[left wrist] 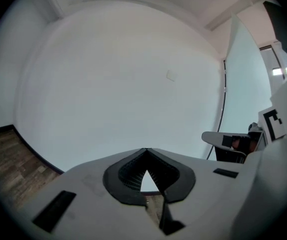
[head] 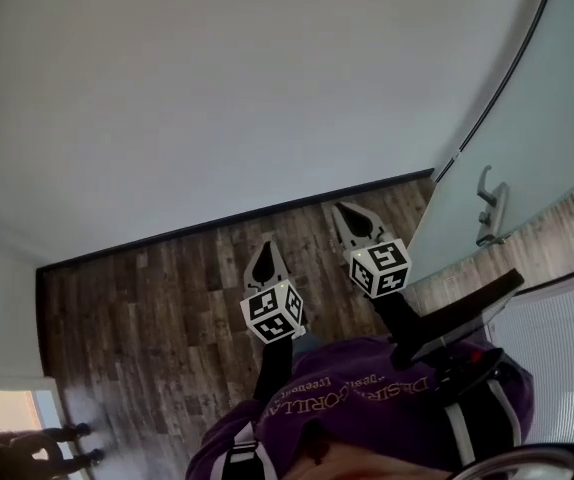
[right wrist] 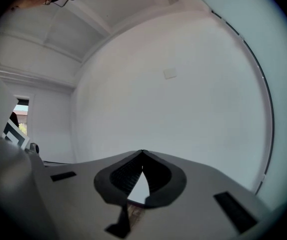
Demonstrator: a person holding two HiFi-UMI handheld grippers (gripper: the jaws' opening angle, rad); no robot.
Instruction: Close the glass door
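The frosted glass door [head: 527, 118] stands at the right, with a dark edge strip and a grey lever handle [head: 491, 208]. My left gripper [head: 265, 254] and right gripper [head: 345, 211] are held side by side over the wooden floor, pointing at the white wall, both left of the door and apart from it. The handle is to the right of the right gripper. In the left gripper view the jaws [left wrist: 146, 149] meet at their tips with nothing between them. The right gripper view shows the same [right wrist: 142, 152], and the door [right wrist: 283, 114] fills its right edge.
A white wall [head: 217, 88] with a black skirting board runs ahead, bearing a small wall plate [left wrist: 170, 75]. Dark wood floor [head: 147, 308] lies below. A doorway [head: 17, 423] with people's legs shows at the lower left. My purple top [head: 367, 408] fills the bottom.
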